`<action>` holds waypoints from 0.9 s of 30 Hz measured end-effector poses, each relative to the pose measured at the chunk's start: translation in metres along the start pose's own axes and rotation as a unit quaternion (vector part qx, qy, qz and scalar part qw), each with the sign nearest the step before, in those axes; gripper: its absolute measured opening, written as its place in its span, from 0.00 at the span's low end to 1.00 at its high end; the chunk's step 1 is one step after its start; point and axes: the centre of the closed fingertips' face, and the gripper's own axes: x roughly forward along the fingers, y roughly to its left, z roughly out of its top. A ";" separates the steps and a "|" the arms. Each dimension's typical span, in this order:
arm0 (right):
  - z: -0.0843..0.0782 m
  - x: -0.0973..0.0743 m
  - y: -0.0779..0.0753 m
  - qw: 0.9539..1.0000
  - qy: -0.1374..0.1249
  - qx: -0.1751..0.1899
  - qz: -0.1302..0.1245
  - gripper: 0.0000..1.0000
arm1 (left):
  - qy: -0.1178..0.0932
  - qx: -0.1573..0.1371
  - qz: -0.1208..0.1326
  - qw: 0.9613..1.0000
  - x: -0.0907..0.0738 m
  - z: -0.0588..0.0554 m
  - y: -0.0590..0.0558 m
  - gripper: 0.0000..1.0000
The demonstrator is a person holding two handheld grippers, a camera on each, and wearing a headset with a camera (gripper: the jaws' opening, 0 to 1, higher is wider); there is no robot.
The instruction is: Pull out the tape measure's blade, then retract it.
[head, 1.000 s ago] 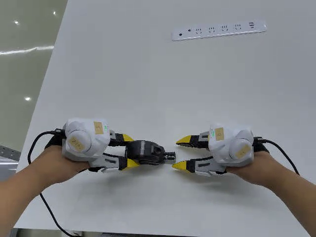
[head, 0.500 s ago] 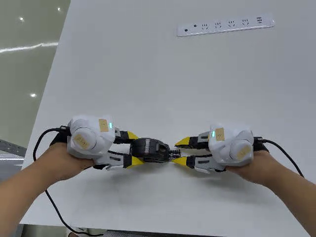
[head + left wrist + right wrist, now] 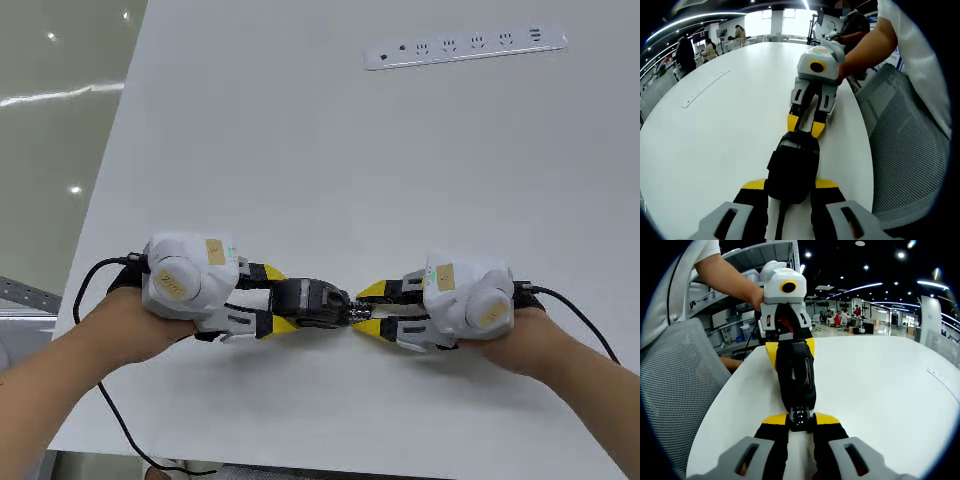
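Observation:
A black tape measure [image 3: 310,303] lies on the white table [image 3: 330,160] between both grippers. My left gripper [image 3: 273,300] is shut on its case from the left; in the left gripper view the case [image 3: 792,165] sits between the yellow fingertips [image 3: 754,184]. My right gripper [image 3: 368,308] comes from the right, and its jaws are closed on the blade's end hook [image 3: 799,416] at the case's mouth. The case [image 3: 796,375] stretches away from it toward the left gripper [image 3: 790,347]. The right gripper [image 3: 806,125] also faces the left gripper's camera. No length of blade shows outside the case.
A white power strip [image 3: 465,45] lies at the far side of the table. The table's left edge [image 3: 100,200] drops to a glossy floor. A grey mesh chair [image 3: 905,150] stands at the near edge. Black cables [image 3: 580,310] trail from both grippers.
My right gripper has moved left to the tape measure's mouth and its jaws have closed on the end hook. The left gripper keeps its hold on the case.

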 end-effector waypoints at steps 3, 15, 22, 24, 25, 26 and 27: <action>0.000 0.001 0.000 1.000 0.000 -0.006 -0.001 0.16 | 0.000 0.000 0.000 1.000 0.000 0.000 0.001 0.30; 0.000 0.004 -0.001 0.999 -0.020 -0.025 0.003 0.15 | 0.001 0.001 0.000 1.000 0.000 -0.001 0.002 0.30; 0.001 0.004 0.000 0.999 -0.035 -0.030 0.010 0.14 | 0.002 0.002 0.001 1.000 0.001 -0.002 0.002 0.30; 0.001 0.004 0.000 0.999 -0.036 -0.030 0.010 0.14 | 0.002 0.002 0.001 1.000 0.001 -0.002 0.002 0.30; 0.001 0.004 0.000 0.999 -0.036 -0.033 0.010 0.14 | 0.002 0.002 0.002 1.000 0.001 -0.002 0.002 0.30; 0.001 0.004 0.000 0.999 -0.037 -0.033 0.011 0.14 | 0.002 0.003 0.002 1.000 0.001 -0.002 0.003 0.30; 0.001 0.004 0.000 0.999 -0.037 -0.031 0.011 0.14 | 0.002 0.002 0.002 1.000 0.001 -0.002 0.003 0.30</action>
